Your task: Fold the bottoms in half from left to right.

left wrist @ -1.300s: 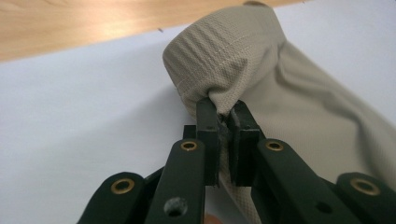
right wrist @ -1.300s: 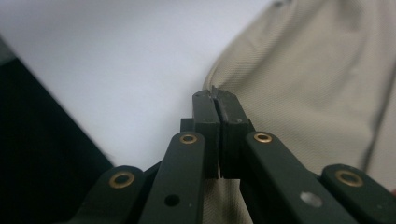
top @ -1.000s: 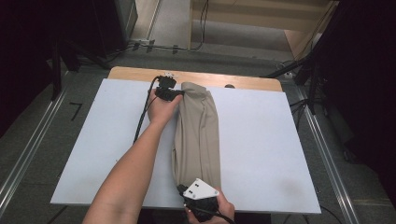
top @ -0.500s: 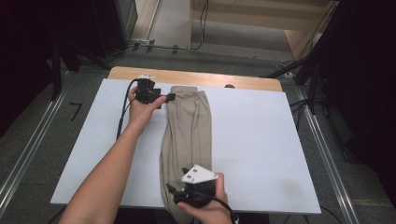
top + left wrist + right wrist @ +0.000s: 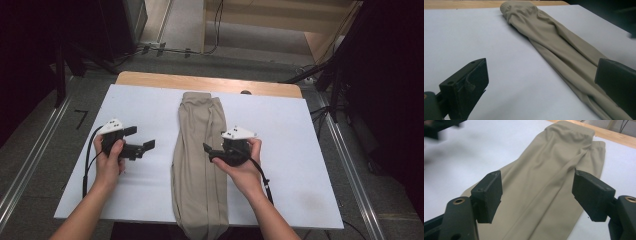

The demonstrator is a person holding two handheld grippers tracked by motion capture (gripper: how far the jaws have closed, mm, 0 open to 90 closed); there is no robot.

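Folded beige trousers [image 5: 200, 165] lie lengthwise on the white tabletop [image 5: 300, 150]. Left gripper [image 5: 141, 146] fingers, just opened wide and empty, stand beside them; right gripper [image 5: 208, 150] fingers, just opened, hover above them. For the next fold, grip one end squarely at both corners.

White table [image 5: 150, 107] with folded beige trousers [image 5: 200, 150] lying lengthwise down its middle, the sole obstacle on the surface; broad bare strips run along both long sides of the garment and offer free passage. The left tongs [image 5: 141, 139] stand over the bare left strip, well apart from the cloth. The right tongs [image 5: 207, 151] hang above the garment's middle, jaws parted with nothing between them.
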